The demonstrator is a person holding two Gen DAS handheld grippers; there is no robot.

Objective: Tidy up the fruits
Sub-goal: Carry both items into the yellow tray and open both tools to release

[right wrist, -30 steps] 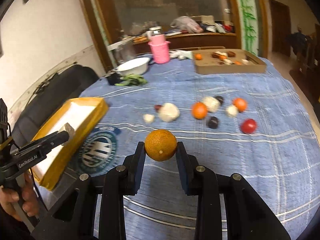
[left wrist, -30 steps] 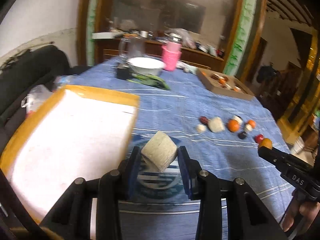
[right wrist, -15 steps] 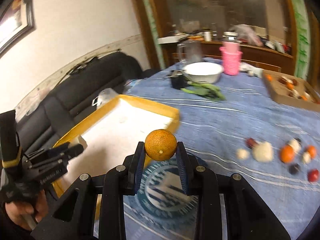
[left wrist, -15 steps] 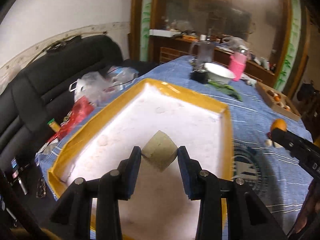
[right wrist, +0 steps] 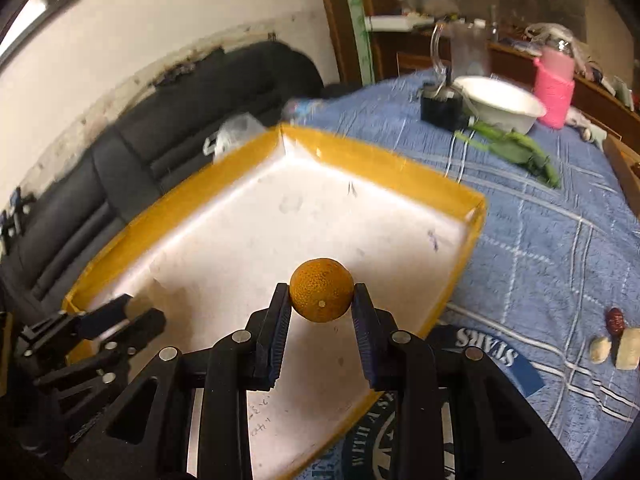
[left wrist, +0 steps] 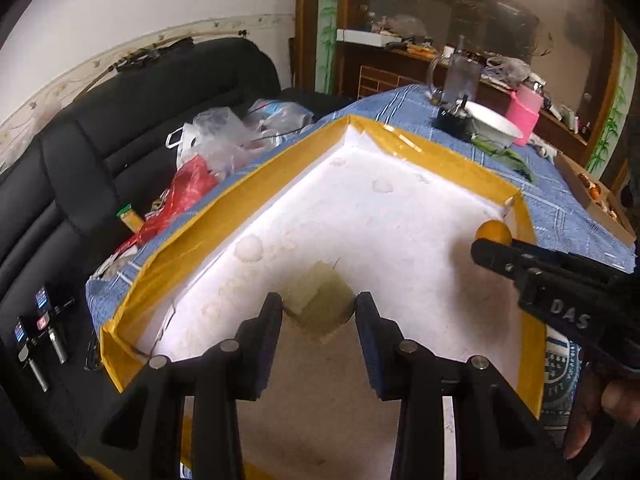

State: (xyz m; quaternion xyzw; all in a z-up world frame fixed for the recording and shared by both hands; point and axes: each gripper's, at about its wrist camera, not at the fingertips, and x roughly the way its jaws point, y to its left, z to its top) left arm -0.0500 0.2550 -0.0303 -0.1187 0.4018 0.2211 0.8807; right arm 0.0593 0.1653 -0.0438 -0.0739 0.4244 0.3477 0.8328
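Since a second ago both grippers have been carried from over the blue checked tablecloth to above the shallow white tray with yellow taped rim, so release into it seems next. The pale beige cube-shaped fruit piece is pinched in the narrowly parted left gripper, and the dimpled round orange is clamped in the nearly closed right gripper, both above the tray floor. "DAS" is read on the right gripper, "STARS" on the tablecloth.

room: I see a white wall with a pale patterned border strip | seating: black sofa under it, left of the bench | bench: blue checked cloth | back: dark wooden sideboard, cluttered, beneath a large wood-framed glass panel | light: a bright glare in the glass, top right
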